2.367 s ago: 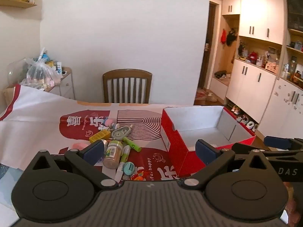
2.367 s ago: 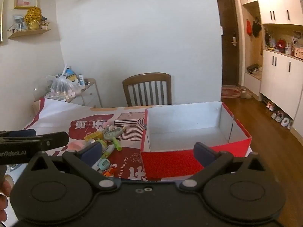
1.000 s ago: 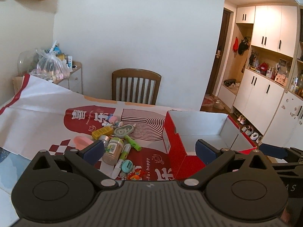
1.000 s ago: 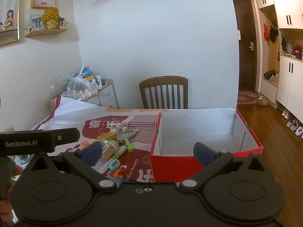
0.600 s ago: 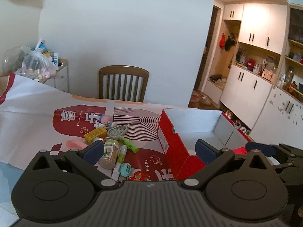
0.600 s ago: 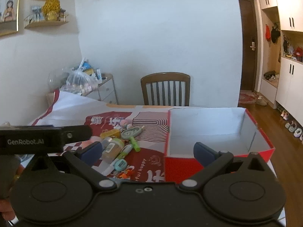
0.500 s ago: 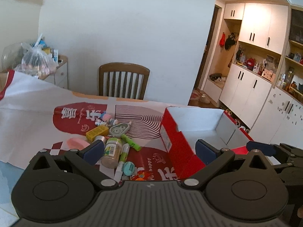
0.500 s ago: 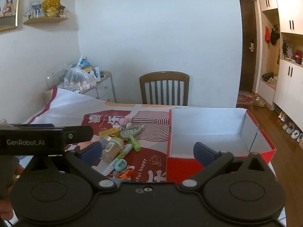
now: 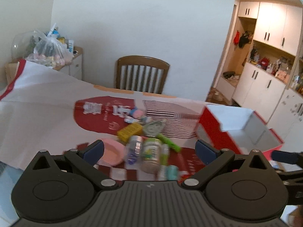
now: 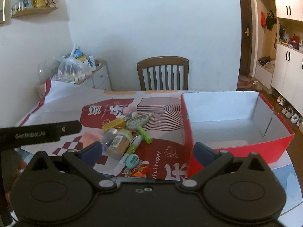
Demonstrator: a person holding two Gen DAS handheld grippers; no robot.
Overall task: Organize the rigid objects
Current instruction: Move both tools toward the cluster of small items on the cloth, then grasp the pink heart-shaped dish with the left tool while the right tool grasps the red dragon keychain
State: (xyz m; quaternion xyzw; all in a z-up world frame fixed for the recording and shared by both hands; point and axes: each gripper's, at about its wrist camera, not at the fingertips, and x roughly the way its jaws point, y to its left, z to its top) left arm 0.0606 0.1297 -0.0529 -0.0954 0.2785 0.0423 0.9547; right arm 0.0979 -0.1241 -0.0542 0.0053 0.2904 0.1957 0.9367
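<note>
The left gripper (image 9: 149, 149) has its fingers (image 9: 93, 149) spread wide and holds nothing; the right gripper (image 10: 147, 150) is likewise wide and empty. Compared with half a second earlier, the left wrist view has swung toward the pile and is motion-blurred, and the pile now sits directly between and just ahead of the left fingers. The right view has changed little. Judgement: the left gripper is starting its approach for a first pick, while the right one waits.

Straight ahead of the left fingers lies a tan jar with a green label (image 9: 151, 154), on its side. A small clear bottle (image 9: 133, 149) lies touching it on the left, and white-and-green pens (image 10: 132, 147) touch it on the right. A pink dish (image 9: 112, 152) sits just beside the left fingertip. Beyond the jar lie a yellow block (image 9: 129, 131), a grey-green tape dispenser (image 10: 137, 122) and a green marker (image 10: 144, 134). A small teal round item (image 10: 132, 160) lies nearest the grippers.

The red box (image 10: 236, 149) stands to the right of the pile, in front of the right gripper, open and apparently still empty. All items rest on a printed cloth (image 10: 166, 158) covering the worktop.

Obstructions: the items are tightly packed, so closing on the jar may also catch the bottle or pens. The near wall of the box must be cleared on transfer. A wooden chair (image 10: 162, 73) stands well beyond the far edge.
</note>
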